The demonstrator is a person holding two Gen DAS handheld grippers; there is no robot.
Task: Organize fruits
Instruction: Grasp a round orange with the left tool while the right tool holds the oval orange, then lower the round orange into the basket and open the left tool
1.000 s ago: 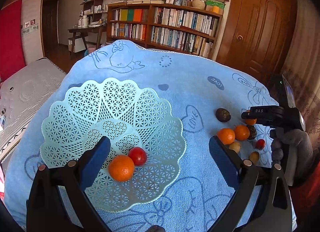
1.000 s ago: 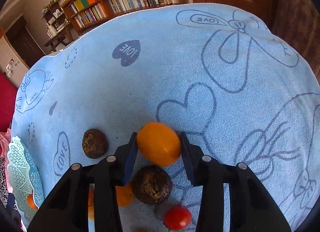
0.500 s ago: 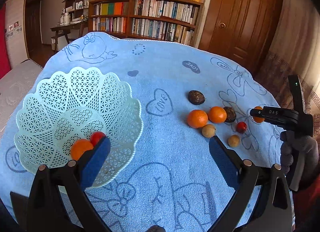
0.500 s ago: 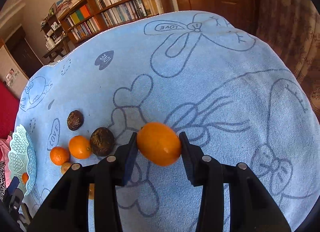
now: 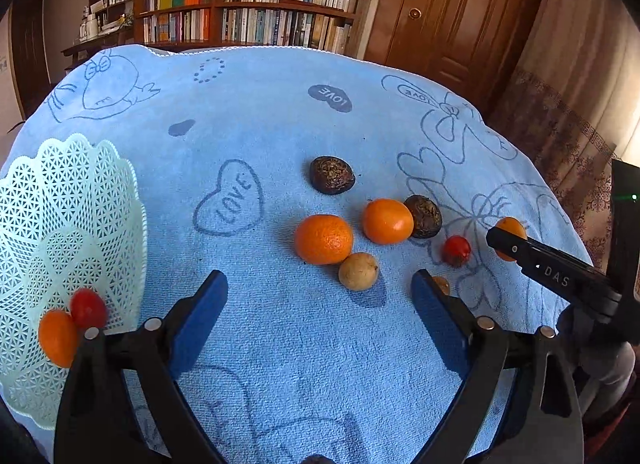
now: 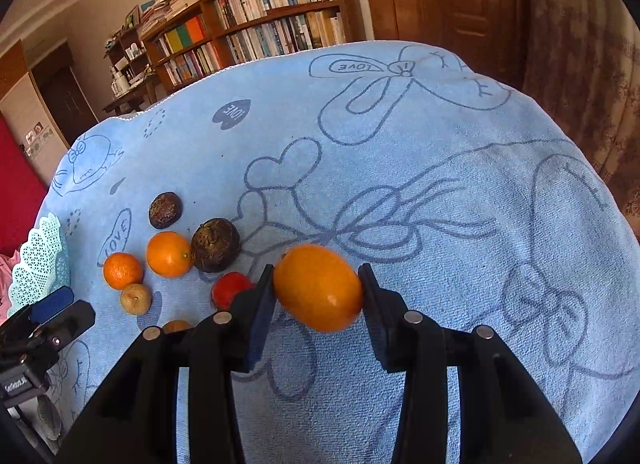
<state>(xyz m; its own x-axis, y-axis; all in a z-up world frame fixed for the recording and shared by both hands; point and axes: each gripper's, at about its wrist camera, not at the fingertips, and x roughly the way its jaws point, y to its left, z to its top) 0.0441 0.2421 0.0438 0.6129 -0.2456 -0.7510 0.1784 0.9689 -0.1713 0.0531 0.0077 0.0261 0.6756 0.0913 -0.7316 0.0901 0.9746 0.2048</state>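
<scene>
Towel (image 5: 280, 344): L view only shows basket (image 5: 60, 203) w/ fruit.

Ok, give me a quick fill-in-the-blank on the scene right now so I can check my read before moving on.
1. The right claw is shut on an ____ fruit.
2. The left claw is open and holds ____.
3. The mesh basket holds one orange fruit and one ____ fruit.
4. The number of dark brown fruits on the blue towel is ____.

Missing words: orange; nothing; red; two
</scene>
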